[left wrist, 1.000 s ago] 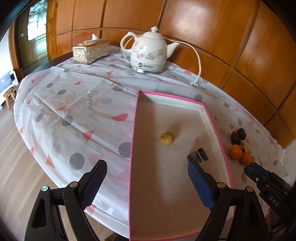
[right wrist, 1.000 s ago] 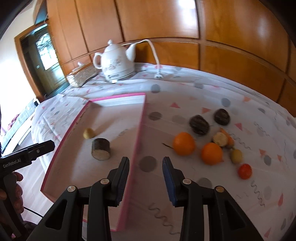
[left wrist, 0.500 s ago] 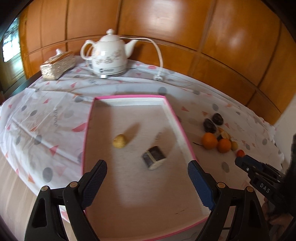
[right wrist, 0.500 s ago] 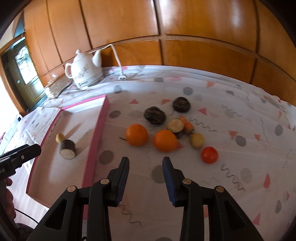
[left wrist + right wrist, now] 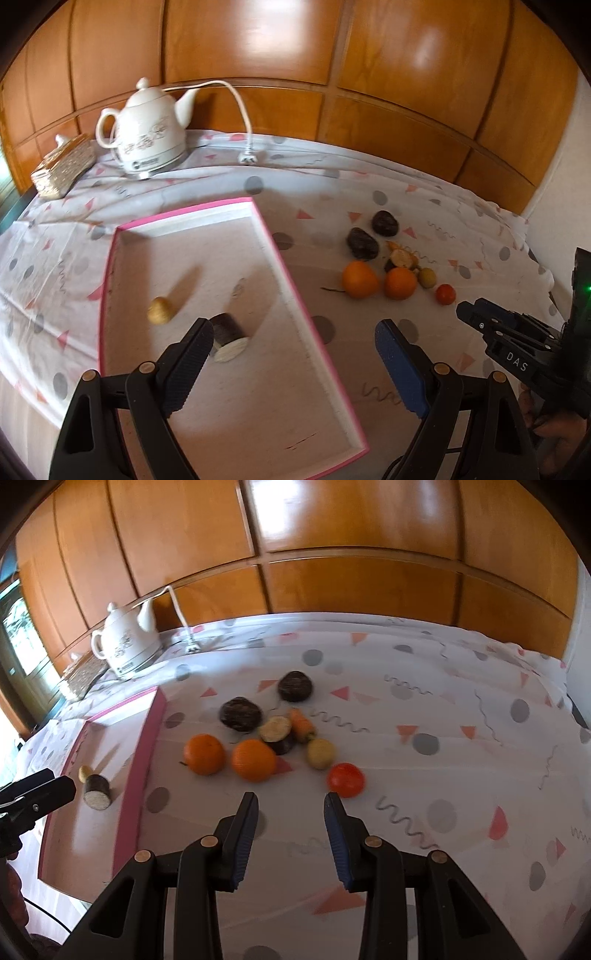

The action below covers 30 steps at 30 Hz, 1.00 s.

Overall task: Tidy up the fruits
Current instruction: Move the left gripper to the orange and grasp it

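Observation:
A pink-rimmed tray [image 5: 280, 258] [image 5: 147, 738] holds a small yellow fruit [image 5: 160, 310] and a dark cut chunk [image 5: 228, 336] [image 5: 96, 793]. Right of the tray, on the cloth, lie two oranges [image 5: 204, 753] [image 5: 253, 759], a red tomato [image 5: 345, 779], a small yellow fruit [image 5: 320, 752], a carrot piece [image 5: 301, 722], a cut piece [image 5: 275, 729] and two dark round fruits [image 5: 241, 713] [image 5: 295, 686]. My left gripper [image 5: 293, 363] is open and empty over the tray's right rim. My right gripper [image 5: 290, 823] is open and empty, just short of the tomato and oranges.
A white teapot-style kettle [image 5: 147, 136] with a cord and plug [image 5: 248, 158] stands at the back left, beside a gold tissue box [image 5: 62, 170]. Wooden wall panels run behind the table. The patterned tablecloth [image 5: 443, 738] covers the table.
Both grippers have swung to the right. The fruit pile has come closer in the right wrist view and into fuller view in the left wrist view. Both stay open and empty.

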Each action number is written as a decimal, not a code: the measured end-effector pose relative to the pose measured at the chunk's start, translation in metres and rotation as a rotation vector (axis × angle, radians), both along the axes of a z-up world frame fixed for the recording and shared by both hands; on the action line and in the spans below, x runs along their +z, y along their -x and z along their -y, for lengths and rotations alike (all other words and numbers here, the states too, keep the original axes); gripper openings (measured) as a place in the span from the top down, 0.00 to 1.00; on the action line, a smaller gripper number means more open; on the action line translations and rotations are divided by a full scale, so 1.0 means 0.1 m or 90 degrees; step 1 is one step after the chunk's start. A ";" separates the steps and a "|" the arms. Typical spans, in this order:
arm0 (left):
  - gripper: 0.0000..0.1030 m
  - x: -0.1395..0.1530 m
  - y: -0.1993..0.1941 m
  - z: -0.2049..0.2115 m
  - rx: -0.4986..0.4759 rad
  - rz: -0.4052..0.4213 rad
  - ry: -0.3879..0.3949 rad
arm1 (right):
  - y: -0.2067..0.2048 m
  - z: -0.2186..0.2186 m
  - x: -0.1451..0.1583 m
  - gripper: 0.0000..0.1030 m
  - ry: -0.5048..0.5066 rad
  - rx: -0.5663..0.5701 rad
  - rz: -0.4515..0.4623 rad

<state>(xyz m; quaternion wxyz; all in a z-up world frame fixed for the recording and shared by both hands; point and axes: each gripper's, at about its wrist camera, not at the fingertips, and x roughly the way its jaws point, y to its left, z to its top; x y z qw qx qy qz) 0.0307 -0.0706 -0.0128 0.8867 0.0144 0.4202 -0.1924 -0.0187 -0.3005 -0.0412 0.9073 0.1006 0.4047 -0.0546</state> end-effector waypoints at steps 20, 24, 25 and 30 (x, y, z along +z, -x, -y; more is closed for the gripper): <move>0.36 -0.22 -0.35 0.72 -0.086 -0.054 -0.030 | 0.23 0.75 -0.11 0.64 -0.016 -0.122 -0.012; 0.42 -0.31 -0.49 0.86 -0.093 -0.065 -0.040 | 0.28 0.90 -0.15 0.64 -0.019 -0.145 -0.017; 0.43 -0.35 -0.52 0.89 -0.095 -0.068 -0.043 | 0.29 0.94 -0.16 0.64 -0.019 -0.151 -0.019; 0.44 -0.48 -0.70 1.01 -0.092 -0.082 -0.059 | 0.34 1.10 -0.20 0.64 -0.020 -0.177 -0.026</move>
